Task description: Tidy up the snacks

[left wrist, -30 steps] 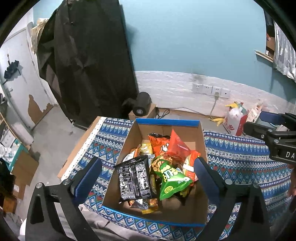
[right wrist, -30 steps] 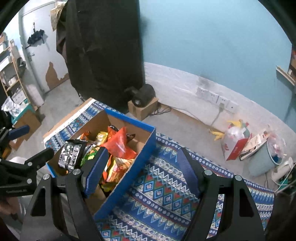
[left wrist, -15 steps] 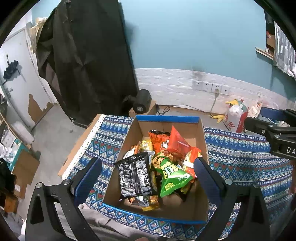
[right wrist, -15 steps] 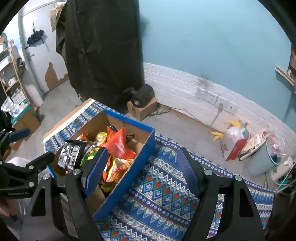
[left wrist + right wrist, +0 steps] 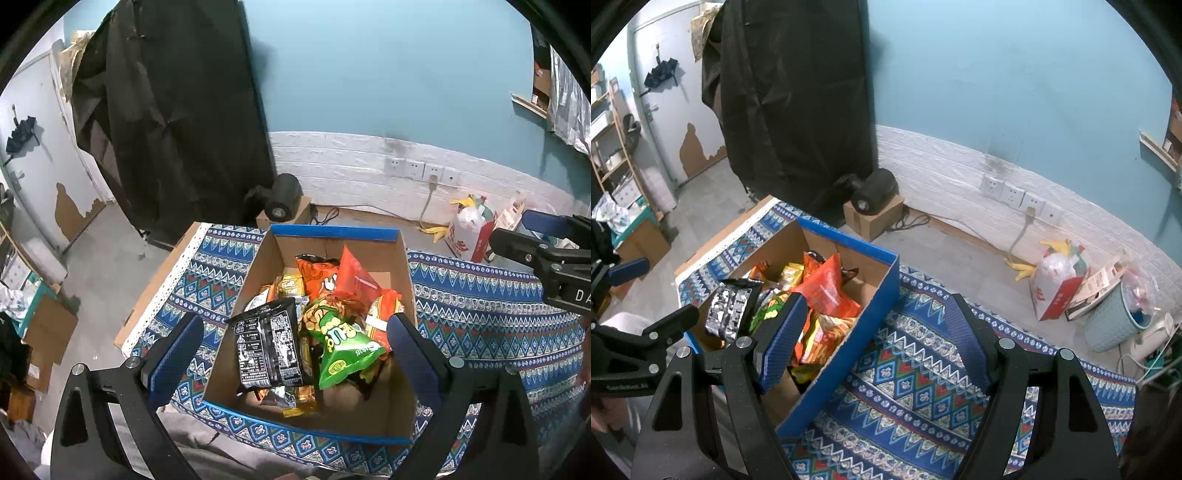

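Cardboard with a blue rim makes up the box (image 5: 334,236) that fills the middle of the left wrist view, sitting on a table under a blue patterned cloth (image 5: 480,306). Inside it the snacks lie in a loose heap: a black packet (image 5: 267,345) leaning at the near left, a green bag (image 5: 341,345) beside it, a red bag (image 5: 354,282) standing tilted behind, and gold sachets (image 5: 291,286) further back. The left tongs (image 5: 295,354) hang above the near end of the box, jaws spread wide and holding nothing. Compared with a second ago the box sits slightly lower and nearer in this view, so the left tongs have drifted a little up and back; no packet has changed place. The right tongs (image 5: 546,240) show at the right edge, well apart from the box.

From the right wrist view the same box (image 5: 886,275) lies to the left, with the red bag (image 5: 827,284) and black packet (image 5: 733,308) poking above its wall. The right tongs (image 5: 873,332) hover over the box's right wall and the bare cloth (image 5: 912,373) beside it, jaws likewise parted and empty. This view has barely shifted over the last second. The left tongs (image 5: 646,332) appear at the far left.

With both tongs released and the heap unmoved, the pictures do not settle whether snacks are about to be lifted out for sorting or have been gathered into the box.
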